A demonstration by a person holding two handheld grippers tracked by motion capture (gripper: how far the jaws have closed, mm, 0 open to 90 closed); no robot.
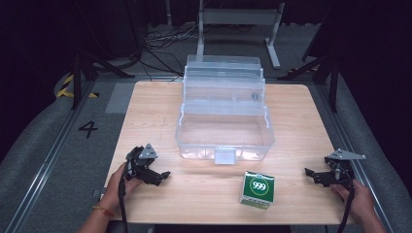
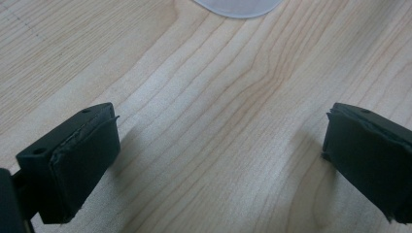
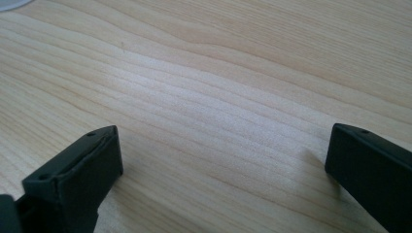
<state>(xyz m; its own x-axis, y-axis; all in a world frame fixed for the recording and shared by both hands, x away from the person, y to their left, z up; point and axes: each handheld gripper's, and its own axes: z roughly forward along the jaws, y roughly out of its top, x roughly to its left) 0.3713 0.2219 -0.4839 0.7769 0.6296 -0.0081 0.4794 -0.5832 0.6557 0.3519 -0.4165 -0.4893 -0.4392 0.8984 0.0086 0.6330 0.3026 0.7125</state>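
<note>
Hands: two, entering from the bottom edge of the high view, each holding a gripper low over the wooden table (image 1: 145, 107).
Left gripper (image 1: 163, 176): near the table's front left; jaws stand wide apart, nothing between them. Its own view confirms this, with bare wood grain between the two black pads (image 2: 77, 160).
Right gripper (image 1: 311, 174): near the front right edge; jaws also spread wide and empty, bare wood ahead of them in its own view.
Box (image 1: 257, 190): small green-and-white carton marked 999, flat on the table at front centre, a little right of the middle. Nothing touches it.
Key relation: the box lies between the two grippers, closer to the right one. From the right jaws it sits inward, toward the table's centre; the right jaws already point that way.
Box shape: nearly square from above, no clear long axis, turned slightly askew to the table edge.
Clear bin (image 1: 224, 136): large see-through tub with its hinged lid thrown back, empty, just behind the box.
Obstacles: none between right gripper and box; the bin's front latch (image 1: 224, 156) stands near the box's far side.
Judgement: right hand looks better placed for the pick.
</note>
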